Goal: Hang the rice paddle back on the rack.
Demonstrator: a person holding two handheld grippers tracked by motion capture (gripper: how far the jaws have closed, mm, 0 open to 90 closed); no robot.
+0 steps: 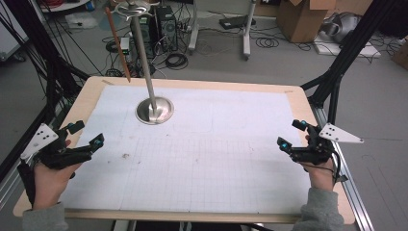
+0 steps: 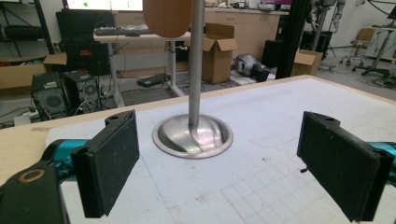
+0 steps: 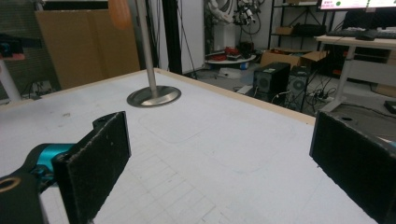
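Both claws spread, pinching nothing: left gripper (image 1: 86,135) faces the metal stand (image 1: 154,109); from above, right gripper (image 1: 291,134) sits well apart.

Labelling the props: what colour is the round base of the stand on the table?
Shiny silver metal; the base shows best in the left gripper view.

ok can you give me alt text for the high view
A person's hands hold the left gripper and right gripper, both open, at the two sides of a white gridded mat on a wooden table. A metal stand with a round base rises from the mat's far left part.
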